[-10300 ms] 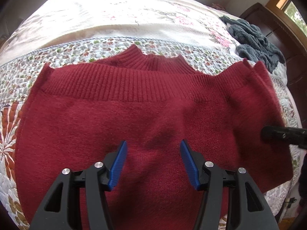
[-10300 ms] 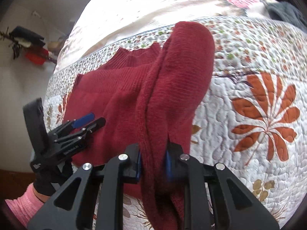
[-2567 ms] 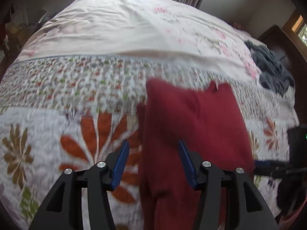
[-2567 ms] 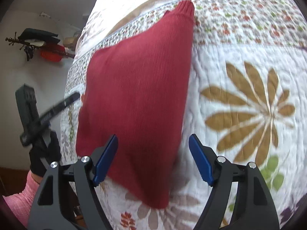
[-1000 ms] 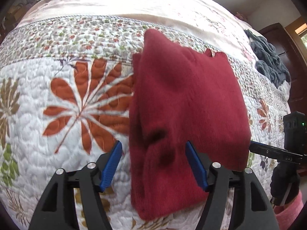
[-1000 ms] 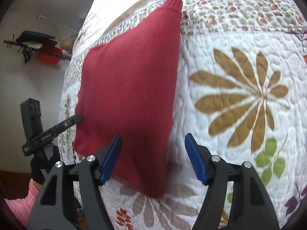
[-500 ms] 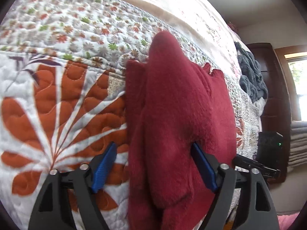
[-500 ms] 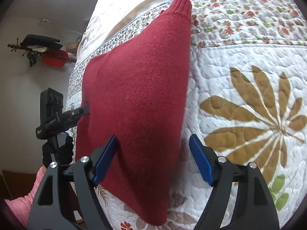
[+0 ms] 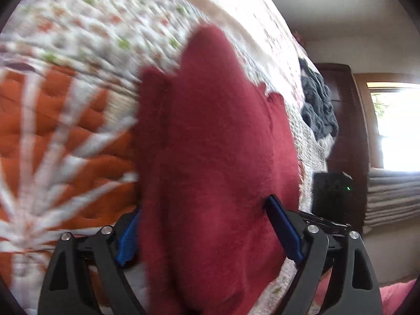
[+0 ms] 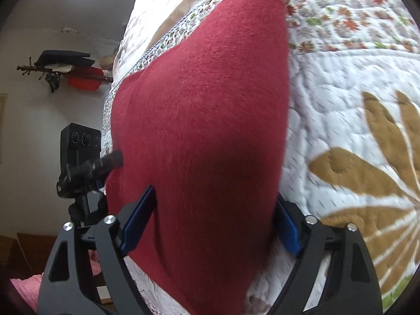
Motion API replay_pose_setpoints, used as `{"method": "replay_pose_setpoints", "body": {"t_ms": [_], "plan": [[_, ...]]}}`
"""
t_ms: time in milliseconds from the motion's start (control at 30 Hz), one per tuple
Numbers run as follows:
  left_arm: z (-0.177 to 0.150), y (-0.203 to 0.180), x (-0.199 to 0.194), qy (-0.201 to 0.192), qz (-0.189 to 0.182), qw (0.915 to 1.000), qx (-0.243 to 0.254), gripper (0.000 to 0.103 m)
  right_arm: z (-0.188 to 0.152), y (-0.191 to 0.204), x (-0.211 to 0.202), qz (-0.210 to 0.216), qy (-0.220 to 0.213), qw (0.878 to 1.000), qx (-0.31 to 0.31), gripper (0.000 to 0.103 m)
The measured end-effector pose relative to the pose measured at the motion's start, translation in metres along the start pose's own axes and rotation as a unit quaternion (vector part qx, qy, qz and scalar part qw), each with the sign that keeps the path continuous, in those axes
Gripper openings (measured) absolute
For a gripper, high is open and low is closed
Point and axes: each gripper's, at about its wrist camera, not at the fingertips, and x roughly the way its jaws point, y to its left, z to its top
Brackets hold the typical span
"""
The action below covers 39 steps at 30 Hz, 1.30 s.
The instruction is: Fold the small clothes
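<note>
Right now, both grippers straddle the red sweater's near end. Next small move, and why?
Probably close both: left gripper and right gripper are open, the folded red sweater bulging between their blue pads on the quilt. Pinching the near edge allows the next fold.

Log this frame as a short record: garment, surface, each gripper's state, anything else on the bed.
garment: red knit sweater, folded into a narrow stack
surface: quilted floral bedspread
left gripper: open, fingers straddling the near end of the sweater
right gripper: open, fingers straddling the same near end from the other side
grasp: neither is closed on the fabric
other item: dark grey garment bunched at the far edge of the bed
image quality: left wrist view is motion-blurred
</note>
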Motion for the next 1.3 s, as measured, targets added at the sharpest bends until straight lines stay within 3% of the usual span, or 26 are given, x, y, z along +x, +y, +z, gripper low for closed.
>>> {"method": "replay_pose_setpoints", "body": {"t_ms": [33,100,200,267,300,467,600,900,1067,1300], "plan": [[-0.001,-0.005,0.003,0.003,0.013,0.9998,0.014,0.084,0.001,0.0,0.001,-0.001,0.0,1.0,-0.001,0.086],[-0.004,-0.009,0.005,0.001,0.018,0.9997,0.017,0.068,0.004,0.001,0.004,-0.004,-0.002,1.0,-0.005,0.086],[-0.006,-0.005,-0.001,-0.011,-0.006,0.9999,0.0,0.05,0.004,0.001,0.002,-0.004,-0.011,1.0,-0.01,0.067],[-0.011,-0.012,-0.005,-0.023,-0.005,0.9997,0.012,0.045,0.001,-0.003,-0.008,0.027,-0.017,0.999,0.004,0.05],[-0.014,-0.018,-0.007,-0.028,-0.004,0.9994,0.018,0.044,0.0,-0.002,-0.011,0.034,-0.017,0.999,0.004,0.049],[-0.031,-0.05,-0.014,-0.046,-0.031,0.998,0.03,0.043,-0.011,0.006,-0.042,0.04,-0.021,0.999,-0.016,0.045],[-0.059,-0.085,-0.011,-0.051,-0.058,0.9964,0.035,0.043,-0.031,0.006,-0.089,0.035,-0.029,0.998,-0.034,0.045],[-0.119,-0.169,0.054,-0.059,-0.091,0.9934,0.037,0.043,-0.079,-0.029,-0.19,-0.015,-0.033,0.998,-0.048,0.046],[-0.134,-0.183,0.098,-0.054,-0.065,0.996,0.029,0.044,-0.091,-0.069,-0.2,-0.022,-0.025,0.999,-0.033,0.046],[-0.146,-0.167,0.142,-0.053,-0.009,0.9984,0.018,0.049,-0.104,-0.135,-0.171,-0.021,-0.007,1.0,-0.007,0.051]]}}
